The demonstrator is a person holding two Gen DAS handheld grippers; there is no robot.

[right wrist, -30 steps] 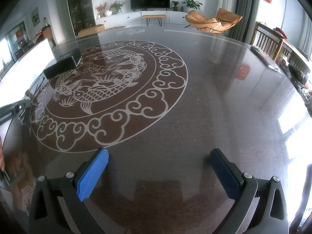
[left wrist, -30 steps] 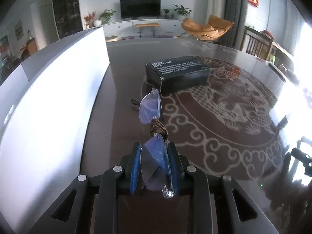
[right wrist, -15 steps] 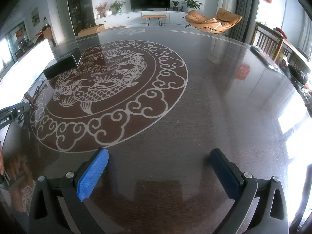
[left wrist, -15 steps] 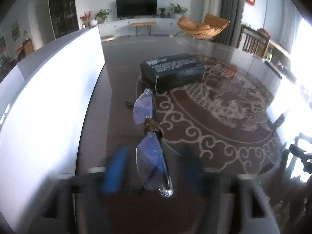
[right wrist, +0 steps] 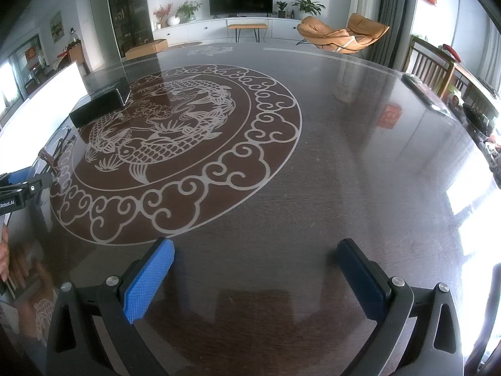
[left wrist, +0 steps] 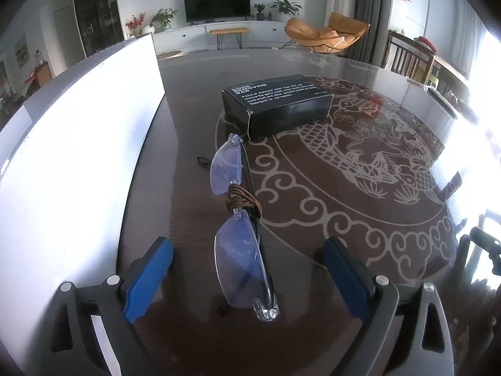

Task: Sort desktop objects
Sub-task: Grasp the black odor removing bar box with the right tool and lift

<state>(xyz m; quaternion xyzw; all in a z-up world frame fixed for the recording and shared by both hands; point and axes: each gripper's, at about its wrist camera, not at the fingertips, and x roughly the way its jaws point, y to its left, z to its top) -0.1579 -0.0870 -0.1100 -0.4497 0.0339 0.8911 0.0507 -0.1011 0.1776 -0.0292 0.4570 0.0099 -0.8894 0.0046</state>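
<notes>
A pair of rimless glasses with a brown cord wound round the bridge stands on edge on the dark table, between the spread blue pads of my left gripper, which is open and not touching it. A black box with white print lies beyond the glasses. My right gripper is open and empty over bare table; the black box and the glasses show at its far left, along with the left gripper.
A long white and grey panel runs along the left of the table. The table has a pale fish-and-cloud medallion. A dark flat object lies at the far right edge.
My left gripper has opened and let go of the glasses, which now stand on the table between its pads. The right gripper has not moved.
</notes>
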